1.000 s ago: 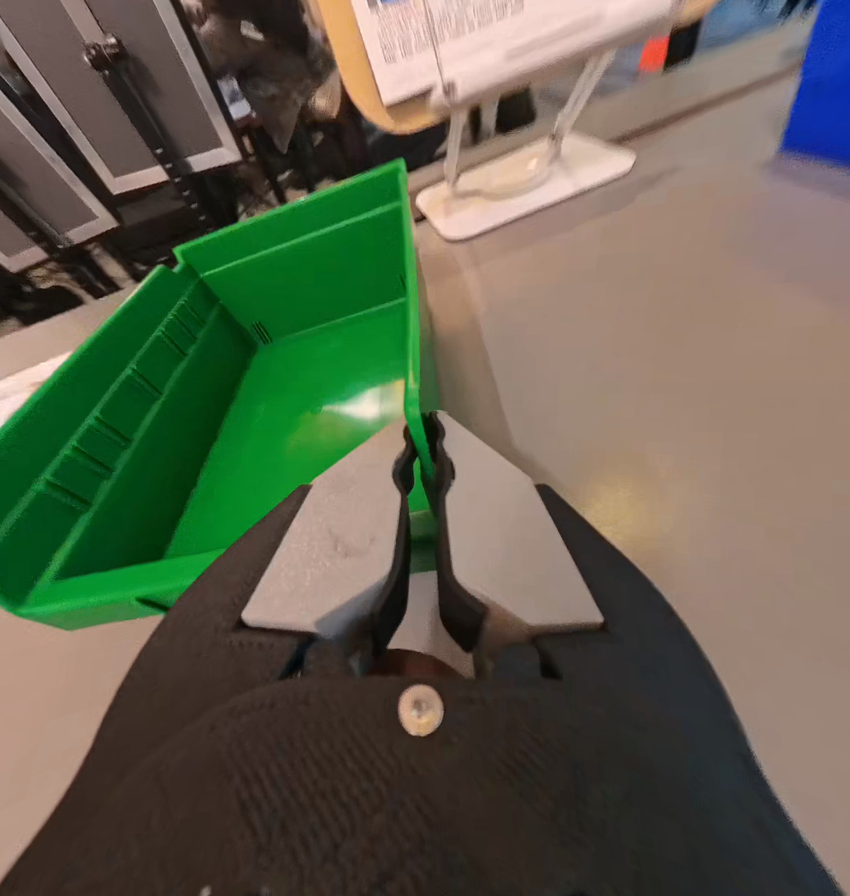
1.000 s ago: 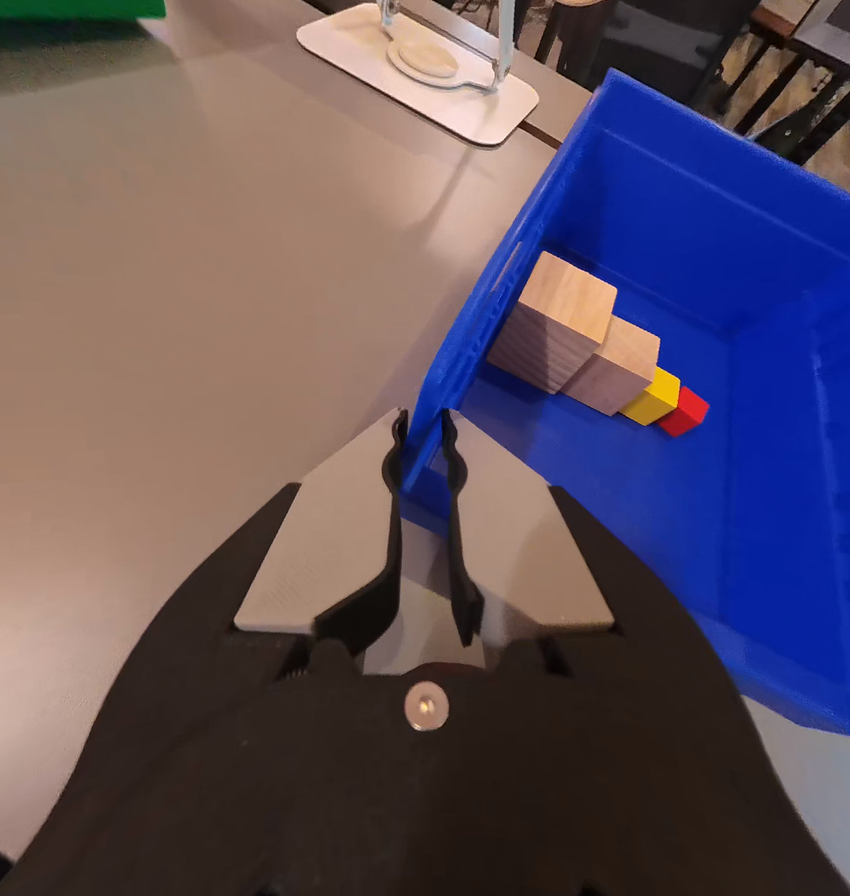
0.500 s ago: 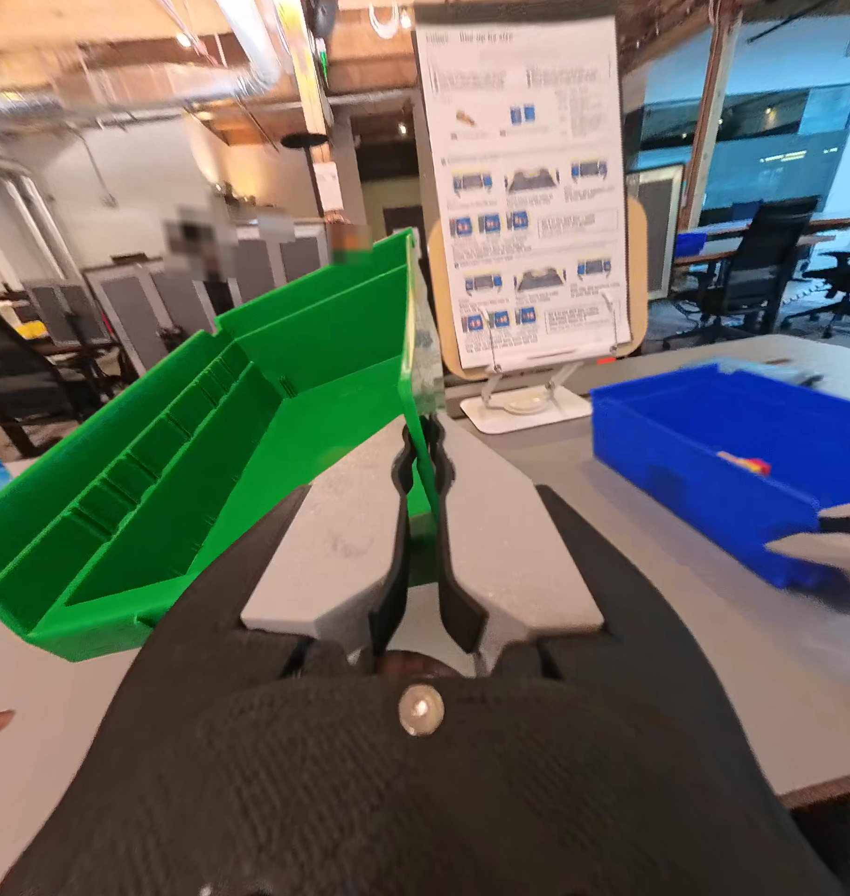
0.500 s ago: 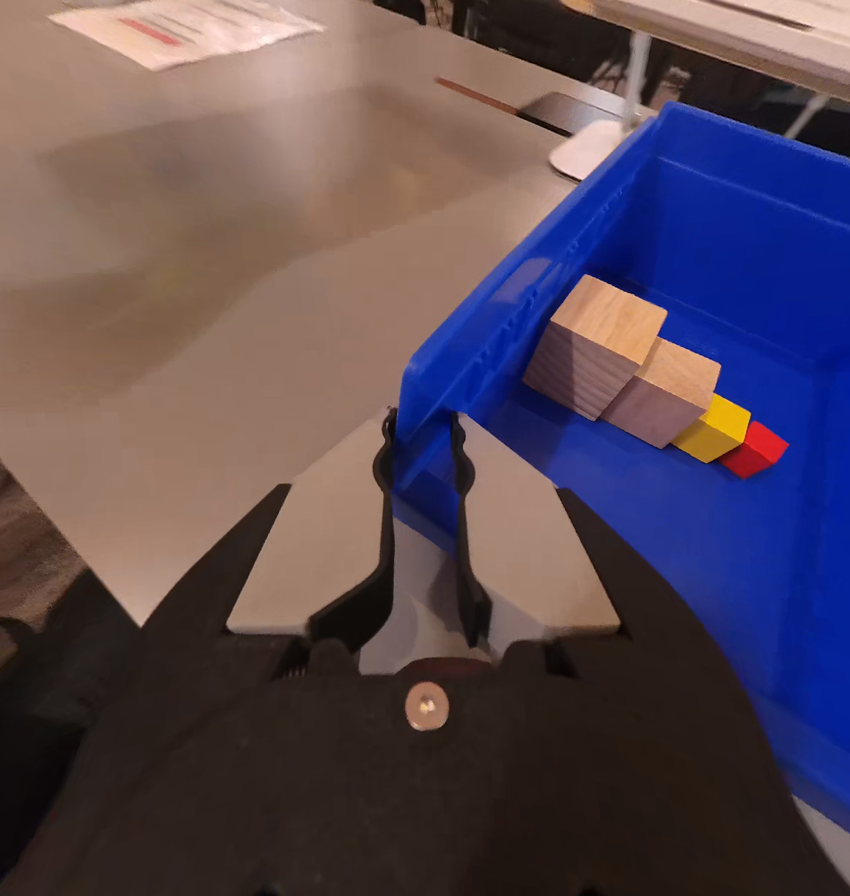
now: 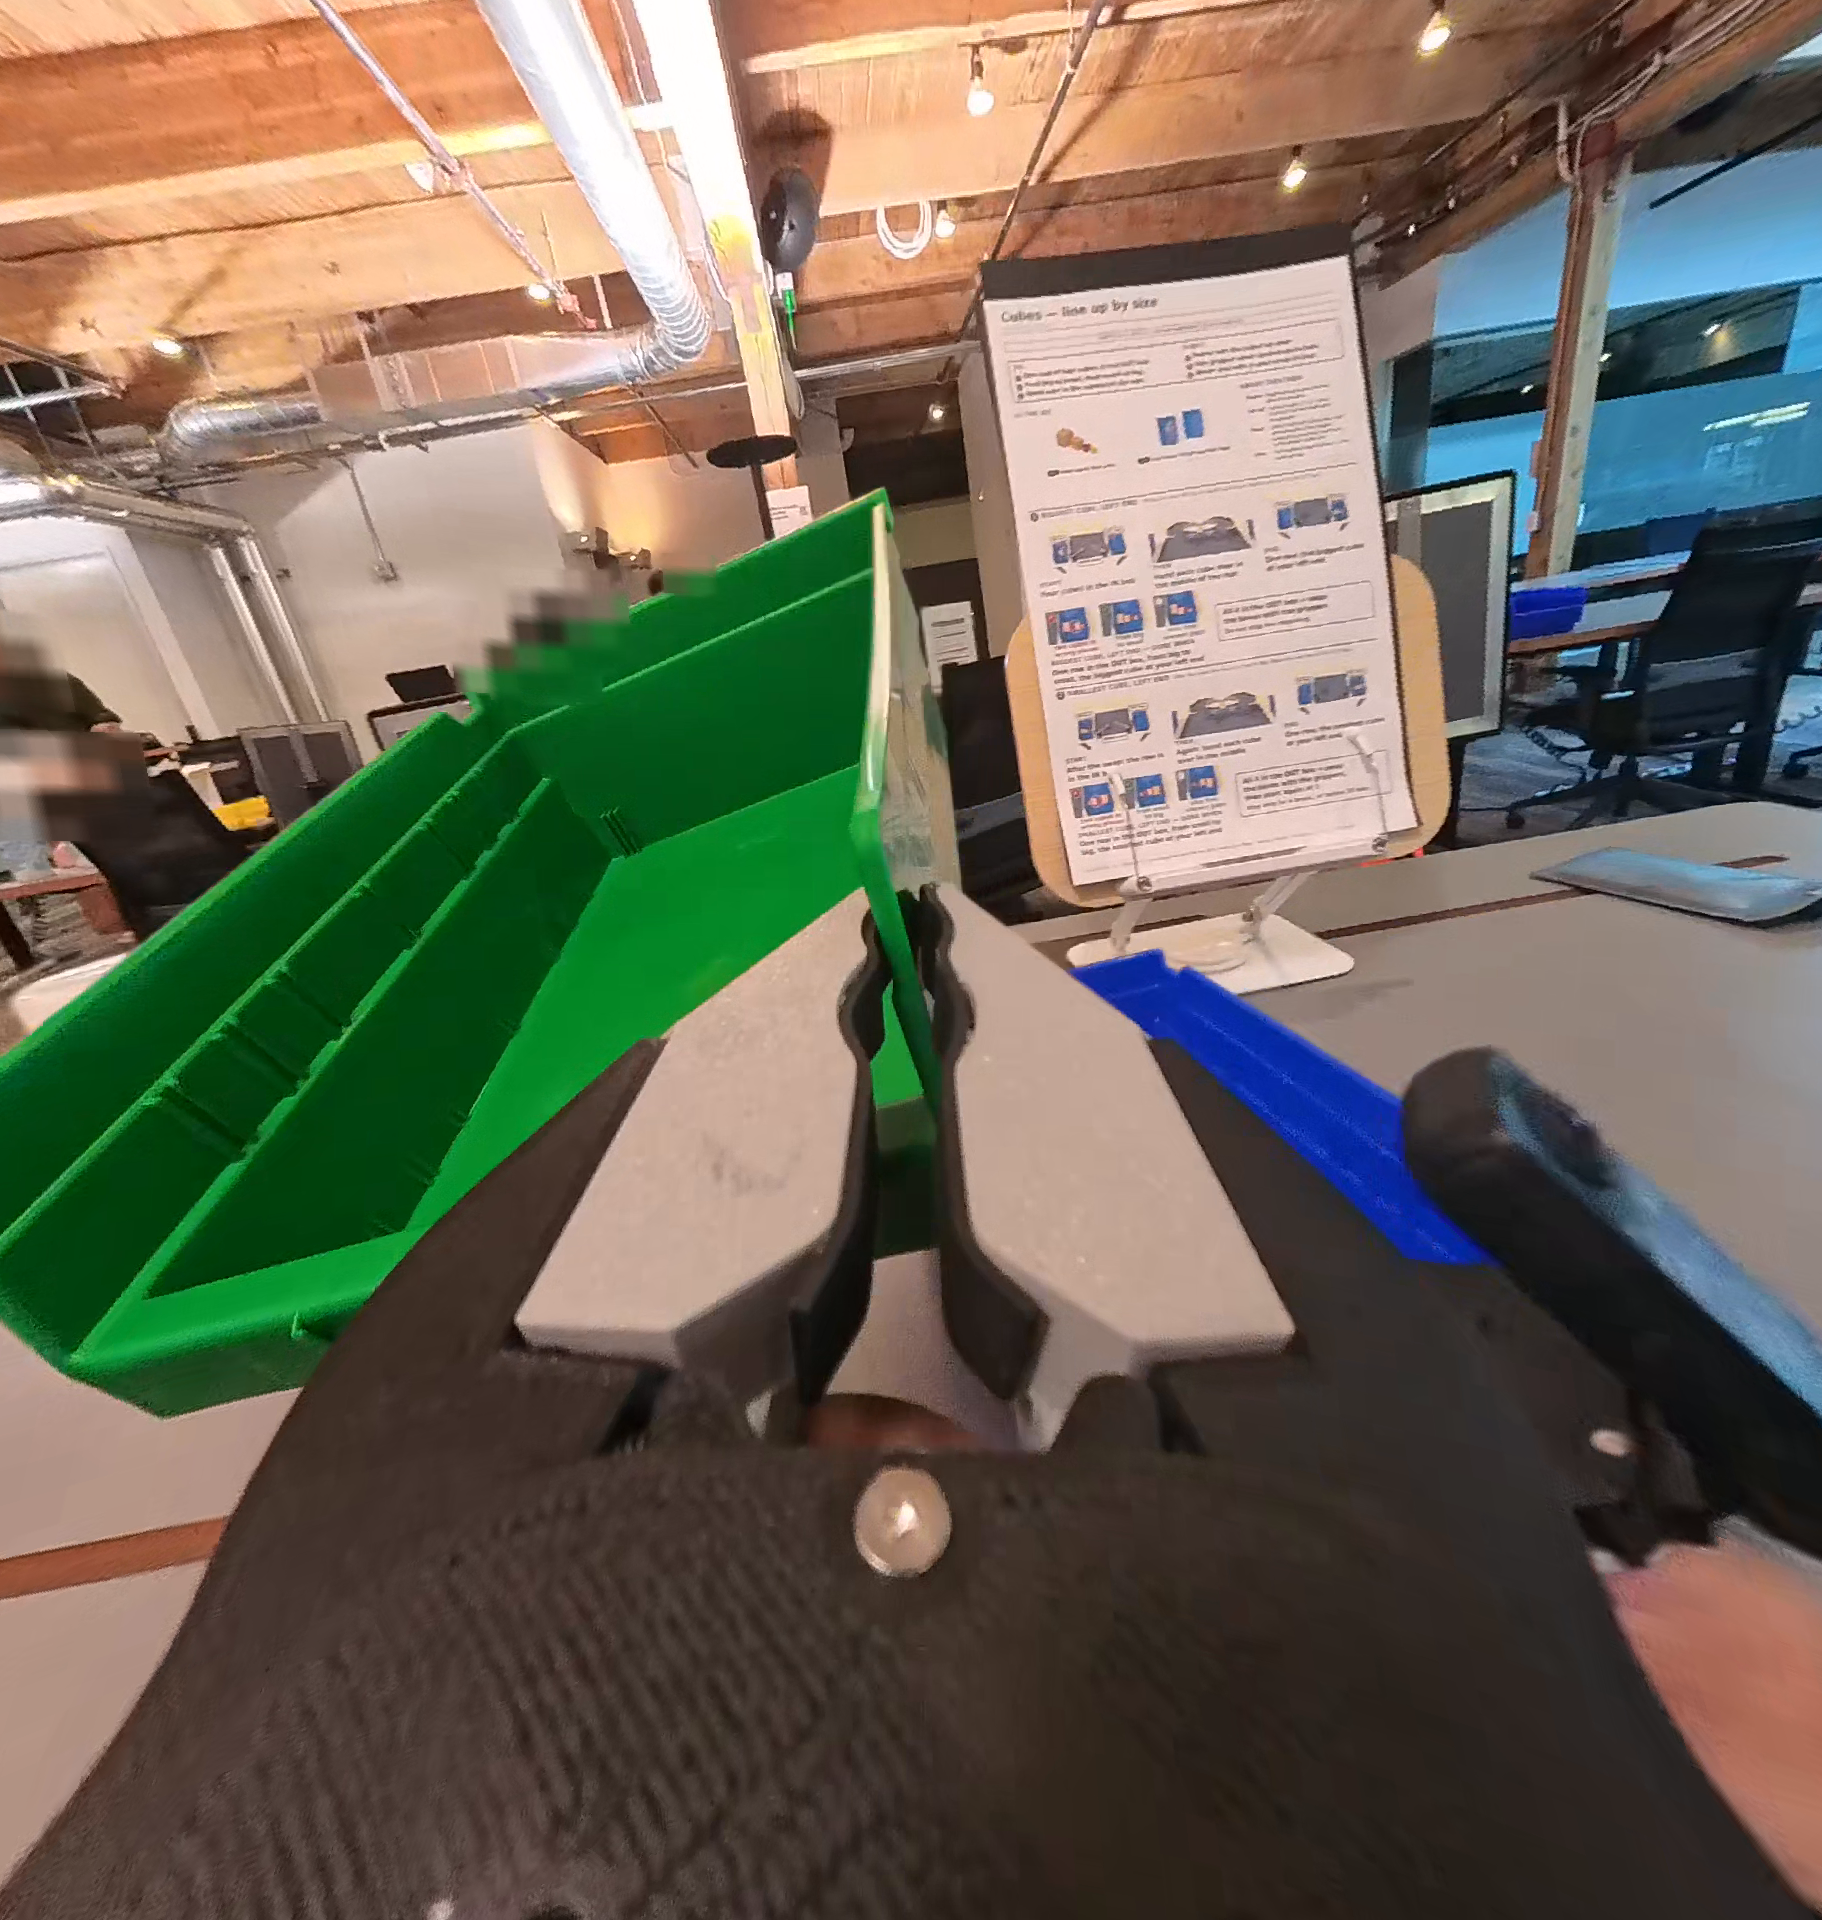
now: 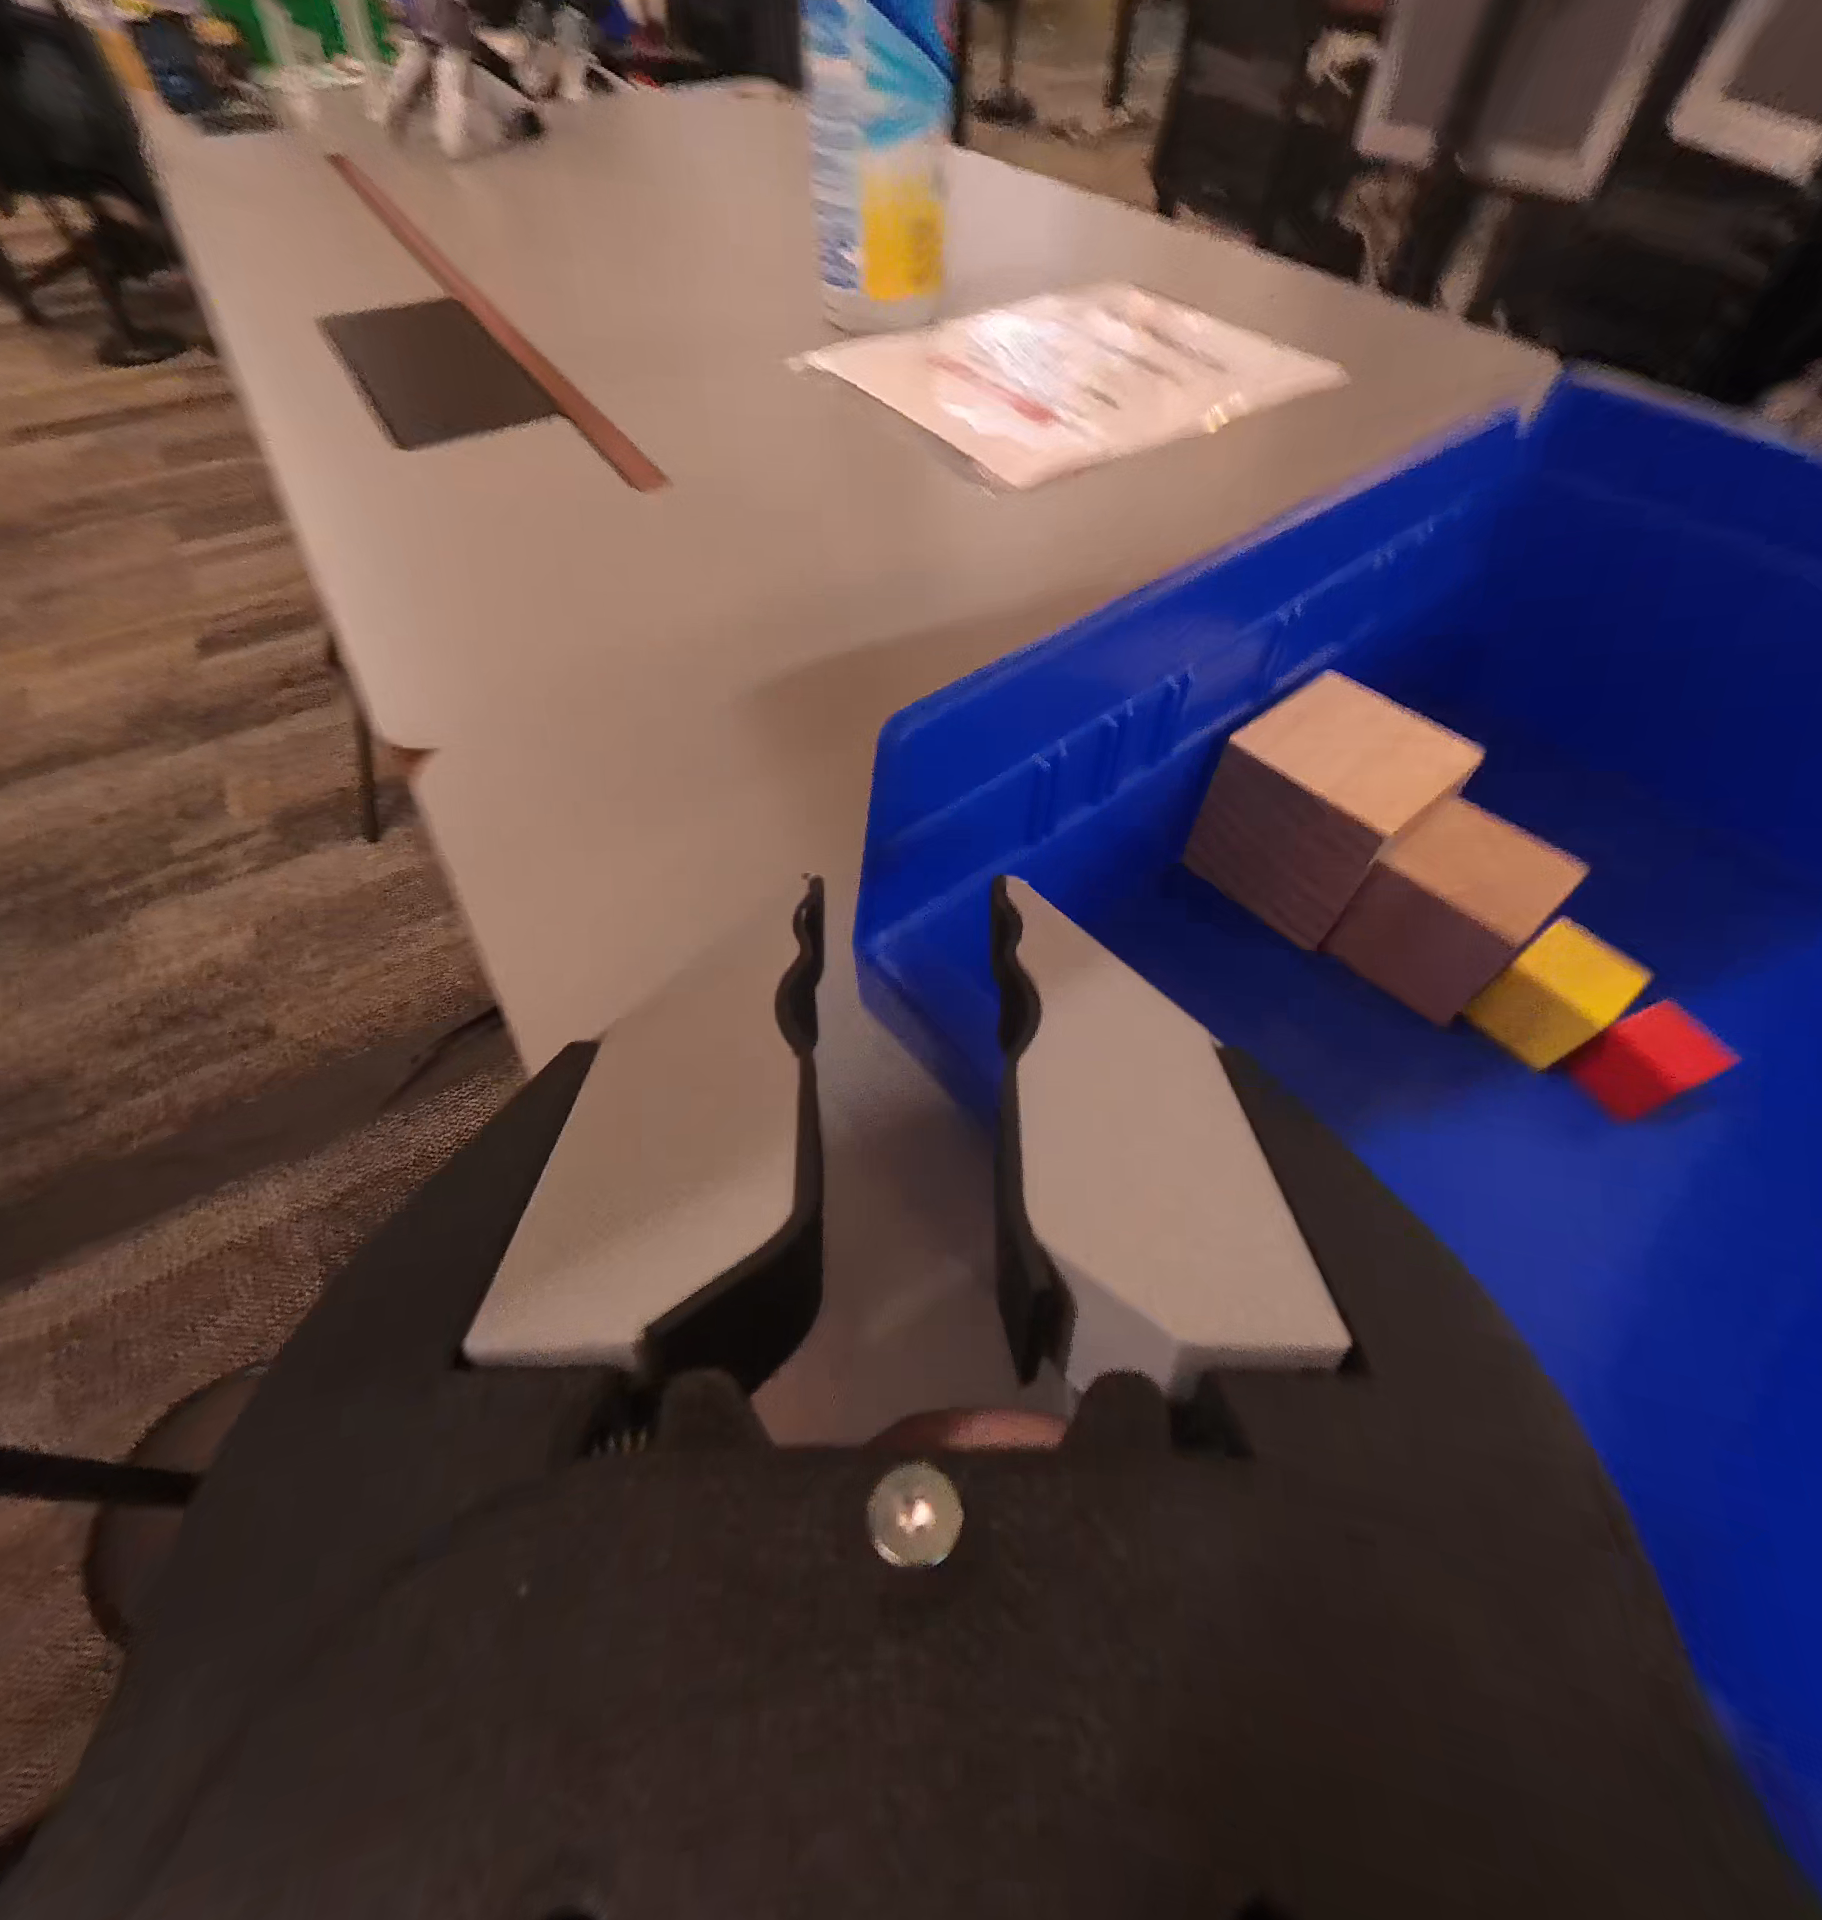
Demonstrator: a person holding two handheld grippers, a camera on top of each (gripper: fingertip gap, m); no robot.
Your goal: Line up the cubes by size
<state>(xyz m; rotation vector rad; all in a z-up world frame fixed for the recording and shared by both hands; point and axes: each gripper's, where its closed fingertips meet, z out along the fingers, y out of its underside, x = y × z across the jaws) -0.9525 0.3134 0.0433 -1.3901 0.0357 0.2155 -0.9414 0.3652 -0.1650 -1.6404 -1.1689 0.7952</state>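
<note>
Left gripper (image 5: 905,940) pinches the stiff, light green bin's (image 5: 387,1049) wall; right gripper (image 6: 905,935) spread astride the blue bin's (image 6: 1509,1299) corner; the cubes (image 6: 1406,873) look light and rigid, best pinched on flat sides.

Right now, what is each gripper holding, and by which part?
Left gripper is shut on the green bin's side wall. Right gripper is open, straddling the blue bin's corner.

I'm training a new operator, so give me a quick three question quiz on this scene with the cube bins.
1. True or false: the left gripper is shut on the green bin wall.
2. Which cube ends the row as the smallest? A red B yellow C wooden
3. Fill in: the right gripper is ____ around the blue bin corner.

Key: 1 true. 2 A, the red cube. 3 open.
</note>
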